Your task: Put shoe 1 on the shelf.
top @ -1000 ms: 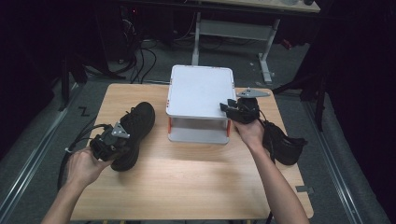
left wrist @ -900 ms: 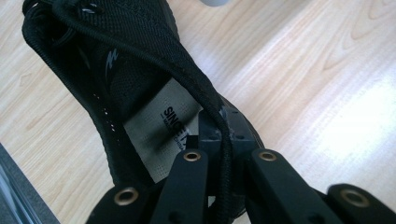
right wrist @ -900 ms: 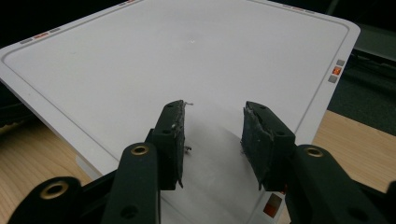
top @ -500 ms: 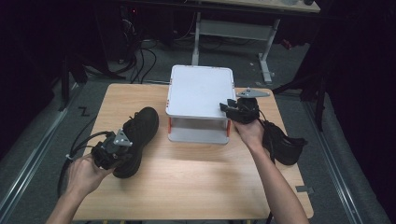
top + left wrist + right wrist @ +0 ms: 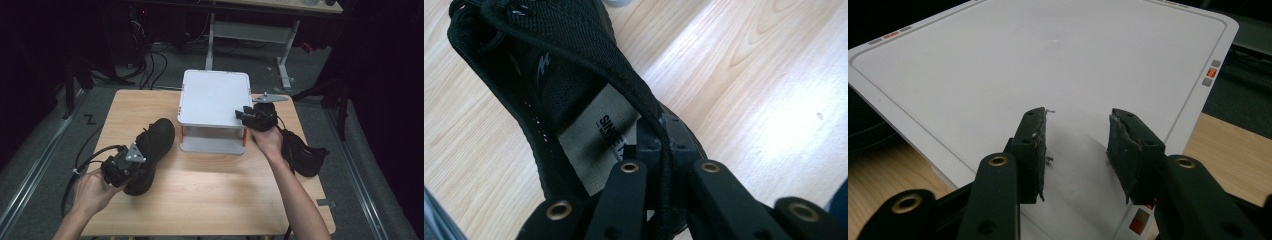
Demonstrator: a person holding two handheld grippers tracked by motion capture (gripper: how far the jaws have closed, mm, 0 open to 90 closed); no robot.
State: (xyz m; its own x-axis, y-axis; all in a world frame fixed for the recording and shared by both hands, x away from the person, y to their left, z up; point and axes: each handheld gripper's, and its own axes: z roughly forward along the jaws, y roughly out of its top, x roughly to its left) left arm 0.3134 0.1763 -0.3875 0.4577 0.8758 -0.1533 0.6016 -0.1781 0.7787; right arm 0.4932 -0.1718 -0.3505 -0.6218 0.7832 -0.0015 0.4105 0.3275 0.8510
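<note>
A black lace-up shoe [image 5: 152, 150] is at the left of the wooden table [image 5: 210, 200], toe pointing away. My left gripper [image 5: 135, 170] is shut on its heel collar; in the left gripper view the jaws [image 5: 664, 150] pinch the rim beside a lace, with the shoe's opening [image 5: 549, 85] and insole label above. A white two-tier stand [image 5: 215, 97] with orange posts sits mid-table at the back. My right gripper [image 5: 247, 114] is open over its near right corner, with nothing between its pads [image 5: 1075, 145] above the white top [image 5: 1048, 60].
A second black shoe [image 5: 302, 155] lies at the table's right edge behind the right forearm. Cables trail off the table's left side. Desk legs and wires stand on the dark floor beyond the far edge.
My left gripper has drawn the shoe toward the table's near edge and slightly left. The right gripper has stayed over the stand's corner.
</note>
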